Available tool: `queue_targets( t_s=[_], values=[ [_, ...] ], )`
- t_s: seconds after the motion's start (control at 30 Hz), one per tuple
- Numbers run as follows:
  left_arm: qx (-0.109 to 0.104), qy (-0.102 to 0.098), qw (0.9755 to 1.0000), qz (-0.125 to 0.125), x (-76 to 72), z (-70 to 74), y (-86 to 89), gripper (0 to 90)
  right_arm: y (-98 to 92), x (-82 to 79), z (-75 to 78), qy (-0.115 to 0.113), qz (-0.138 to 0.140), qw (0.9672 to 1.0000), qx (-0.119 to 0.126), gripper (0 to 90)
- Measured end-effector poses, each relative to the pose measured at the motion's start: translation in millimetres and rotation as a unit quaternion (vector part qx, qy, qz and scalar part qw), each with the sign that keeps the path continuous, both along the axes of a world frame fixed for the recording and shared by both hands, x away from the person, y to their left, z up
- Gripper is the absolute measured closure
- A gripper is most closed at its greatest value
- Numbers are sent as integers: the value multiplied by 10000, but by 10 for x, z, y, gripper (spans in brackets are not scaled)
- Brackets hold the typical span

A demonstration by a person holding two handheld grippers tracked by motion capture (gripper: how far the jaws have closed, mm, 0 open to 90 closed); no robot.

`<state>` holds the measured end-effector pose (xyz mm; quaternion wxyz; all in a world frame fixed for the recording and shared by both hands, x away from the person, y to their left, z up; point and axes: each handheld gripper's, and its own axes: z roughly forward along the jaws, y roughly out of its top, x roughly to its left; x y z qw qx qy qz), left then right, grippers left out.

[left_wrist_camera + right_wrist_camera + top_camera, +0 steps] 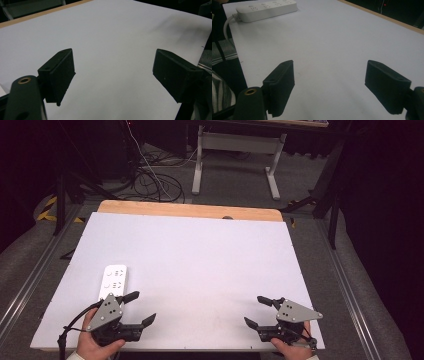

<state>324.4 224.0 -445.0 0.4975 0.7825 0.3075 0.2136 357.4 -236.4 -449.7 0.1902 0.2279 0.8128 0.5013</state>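
A white power strip (114,280) lies on the white table top (200,260) near the front left, and it appears again at the top left of the right gripper view as the power strip (265,9) with its white cord. My left gripper (141,308) is held just in front of the strip's near end, jaws wide apart with nothing between them. The same open left gripper (113,72) looks over bare white surface. My right gripper (257,311) hovers at the front right, also open and empty. In its own view the right gripper (329,82) faces the strip from afar.
The table's wooden far edge (190,210) borders a floor with tangled cables (150,180) and a white desk frame (235,155). Metal rails (350,290) run along both sides of the table.
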Motion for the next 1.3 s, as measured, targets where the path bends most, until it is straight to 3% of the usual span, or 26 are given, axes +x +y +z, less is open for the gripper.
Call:
queue_targets(
  t_s=[0.2,0.47,0.67,0.93,1.2,1.3],
  values=[
    [189,-189,9996,-24,-45,41,-36,193,-1,-9,-3,-24,8,10000,-10,261],
    [235,-129,9996,9,-43,83,-28,197,17,4,-9,-18,35,10000,-38,262],
    [-39,96,9999,6,-41,135,-24,217,18,-1,-15,8,28,10000,-47,262],
    [175,-41,9998,-1,-76,174,-62,215,25,9,-22,20,46,10000,-53,262],
    [89,51,9999,-20,-68,277,-48,256,28,11,-23,30,60,10000,-46,262],
    [187,-107,9998,9,-71,337,-33,262,29,16,-28,38,76,10000,-39,262]
  ],
)
